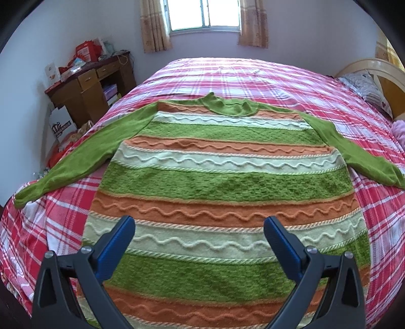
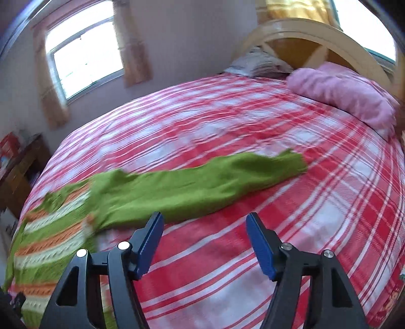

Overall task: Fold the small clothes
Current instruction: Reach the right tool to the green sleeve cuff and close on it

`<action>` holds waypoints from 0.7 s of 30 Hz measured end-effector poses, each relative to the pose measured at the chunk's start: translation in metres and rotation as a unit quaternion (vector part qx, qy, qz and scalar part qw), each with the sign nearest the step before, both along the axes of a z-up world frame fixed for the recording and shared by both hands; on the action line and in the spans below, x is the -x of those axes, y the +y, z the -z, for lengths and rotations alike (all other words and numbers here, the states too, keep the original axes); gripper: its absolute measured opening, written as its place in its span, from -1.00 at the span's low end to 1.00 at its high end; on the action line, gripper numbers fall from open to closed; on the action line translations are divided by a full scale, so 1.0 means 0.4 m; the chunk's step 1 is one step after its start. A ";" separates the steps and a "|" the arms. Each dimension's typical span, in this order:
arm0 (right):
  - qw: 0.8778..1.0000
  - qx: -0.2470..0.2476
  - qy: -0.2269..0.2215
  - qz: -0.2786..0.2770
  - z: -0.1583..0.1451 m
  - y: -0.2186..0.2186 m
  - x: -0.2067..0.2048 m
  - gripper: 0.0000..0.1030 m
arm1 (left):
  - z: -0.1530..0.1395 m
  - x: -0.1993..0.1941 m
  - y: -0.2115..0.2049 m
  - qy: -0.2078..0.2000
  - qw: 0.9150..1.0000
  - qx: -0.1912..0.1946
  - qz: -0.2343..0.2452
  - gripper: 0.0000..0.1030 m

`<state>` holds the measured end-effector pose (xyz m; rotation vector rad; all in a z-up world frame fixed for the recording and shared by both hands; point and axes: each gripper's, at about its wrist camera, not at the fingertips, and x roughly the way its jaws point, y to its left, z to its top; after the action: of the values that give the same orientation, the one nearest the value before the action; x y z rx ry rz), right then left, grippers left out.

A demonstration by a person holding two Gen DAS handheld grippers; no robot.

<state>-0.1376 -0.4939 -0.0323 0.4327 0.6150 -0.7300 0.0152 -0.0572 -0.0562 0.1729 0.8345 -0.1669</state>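
I hold my left gripper (image 1: pixel 198 225) above the lower half of the sweater (image 1: pixel 222 182), its blue fingers (image 1: pixel 119 243) spread wide with nothing between them. The sweater lies flat and face up on the bed (image 1: pixel 278 76), which is covered with a red and white plaid sheet. Its body is striped green, orange and cream, its collar points toward the window (image 1: pixel 202 14), and both green sleeves are stretched out to the sides. My right gripper (image 2: pixel 205 225) hangs over the bare sheet just beside the right sleeve (image 2: pixel 202 182), jaws apart and empty. This view is blurred. A pink pillow (image 2: pixel 341 93) rests near the headboard (image 2: pixel 303 33), well apart from the sweater. A wooden desk (image 1: pixel 91 83) stands by the wall.
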 end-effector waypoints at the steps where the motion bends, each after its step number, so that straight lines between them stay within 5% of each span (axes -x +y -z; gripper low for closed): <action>1: 1.000 0.005 0.001 0.009 0.001 -0.019 0.007 0.32 | 0.001 -0.002 -0.006 -0.001 1.000 -0.001 0.002 1.00; 5: 0.999 0.015 -0.009 0.032 0.007 -0.102 0.038 0.30 | 0.009 -0.011 -0.028 -0.004 1.000 -0.008 0.009 1.00; 11: 0.996 -0.025 -0.012 0.084 0.043 -0.280 0.072 -0.34 | 0.027 -0.032 -0.040 0.009 1.000 -0.011 0.006 1.00; 17: 0.997 -0.039 -0.018 0.058 0.068 -0.386 0.049 -0.36 | 0.050 -0.053 -0.046 0.027 0.999 -0.017 0.000 1.00; 21: 0.998 -0.049 0.025 0.043 0.096 -0.418 -0.006 -0.36 | 0.059 -0.062 -0.053 0.034 0.999 -0.018 -0.003 1.00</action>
<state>-0.1353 -0.6610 -0.0709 0.5354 0.6842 -0.7960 0.0401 -0.0785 -0.0797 0.2001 0.9070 -0.1526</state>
